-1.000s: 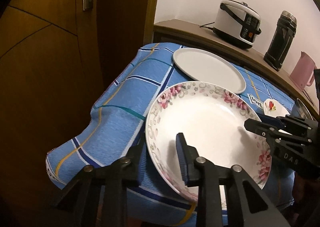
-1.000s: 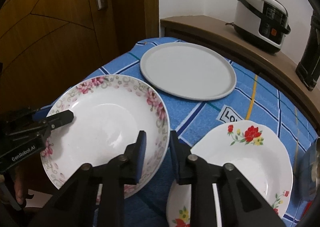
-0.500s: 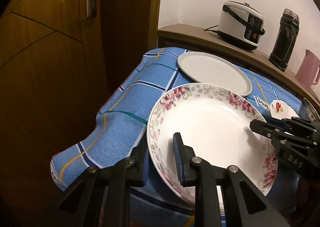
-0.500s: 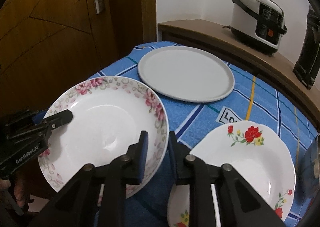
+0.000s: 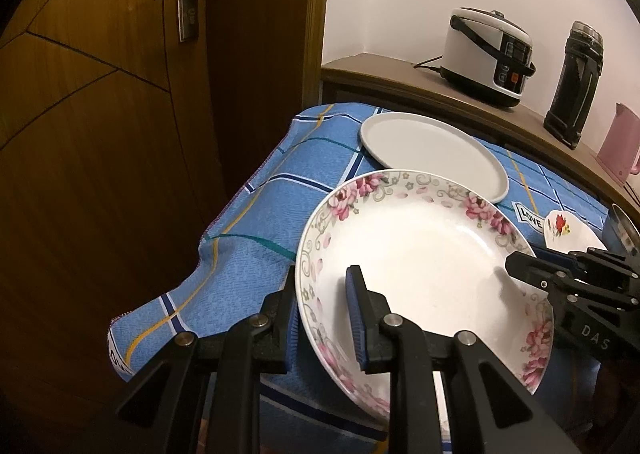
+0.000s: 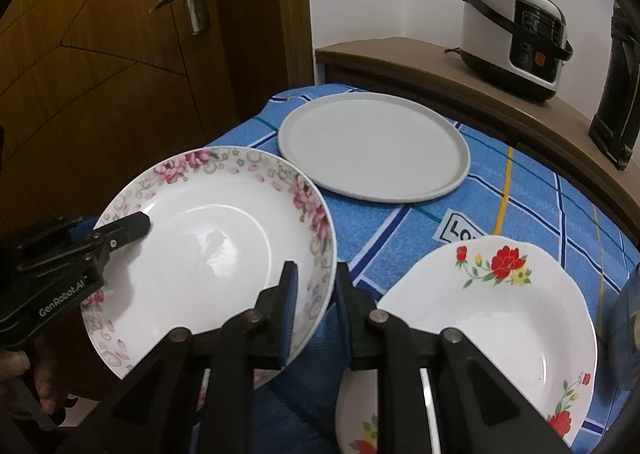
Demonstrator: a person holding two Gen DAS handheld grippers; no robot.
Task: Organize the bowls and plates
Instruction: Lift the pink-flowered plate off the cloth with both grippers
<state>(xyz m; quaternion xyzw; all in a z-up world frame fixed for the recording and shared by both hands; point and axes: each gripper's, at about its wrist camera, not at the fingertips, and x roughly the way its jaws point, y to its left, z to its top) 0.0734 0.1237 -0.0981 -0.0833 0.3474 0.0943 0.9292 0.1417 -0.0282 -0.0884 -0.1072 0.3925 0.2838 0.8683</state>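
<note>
Pink-flowered plate (image 6: 208,254) was clamped at opposite rims by left tool (image 5: 320,318) and right tool (image 6: 314,300); lift level, then stack on grey plate (image 6: 374,145) beyond it.

A rice cooker (image 5: 489,53), black flask (image 5: 574,83) and pink jug (image 5: 622,145) line the wooden shelf (image 5: 400,71).

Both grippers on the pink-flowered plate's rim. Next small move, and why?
Probably lift it level and carry it over the grey plate. The left gripper and right gripper clamp opposite rims of the pink-flowered plate, and the grey plate sits bare just behind it.
</note>
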